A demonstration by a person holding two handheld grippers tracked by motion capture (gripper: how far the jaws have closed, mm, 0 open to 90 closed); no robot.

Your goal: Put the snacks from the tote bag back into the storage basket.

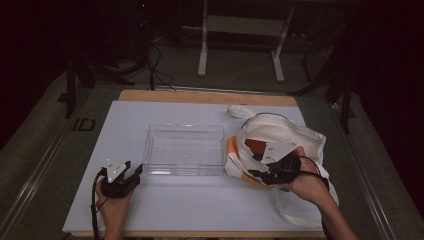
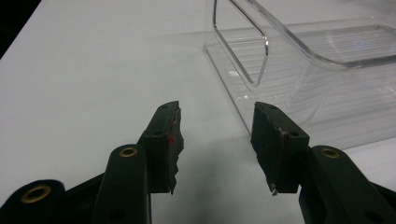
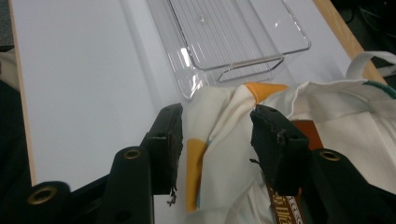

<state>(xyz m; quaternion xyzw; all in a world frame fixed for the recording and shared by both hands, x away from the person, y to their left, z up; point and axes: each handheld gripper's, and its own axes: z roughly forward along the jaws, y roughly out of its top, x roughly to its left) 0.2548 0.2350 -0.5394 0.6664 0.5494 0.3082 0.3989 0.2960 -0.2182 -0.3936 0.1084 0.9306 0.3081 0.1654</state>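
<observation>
A white cloth tote bag (image 1: 292,134) with orange patches lies crumpled at the table's right, its mouth showing something rust-coloured (image 1: 255,146) inside. My right gripper (image 1: 255,170) is at the bag's left edge. In the right gripper view its jaws (image 3: 215,126) stand apart, with a fold of the bag (image 3: 224,140) lying loosely between them. A clear plastic tray (image 1: 185,127) sits empty in the middle of the table. My left gripper (image 1: 137,171) rests near the tray's front left corner, open, with nothing between its jaws (image 2: 215,126); the tray wall (image 2: 327,60) is just ahead to its right.
A white mat (image 1: 120,125) covers the wooden table, whose far edge (image 1: 200,96) shows bare wood. The bag's strap (image 1: 237,111) trails toward the back. Beyond the table stand a white frame (image 1: 202,50) and cables (image 1: 155,70) on the floor.
</observation>
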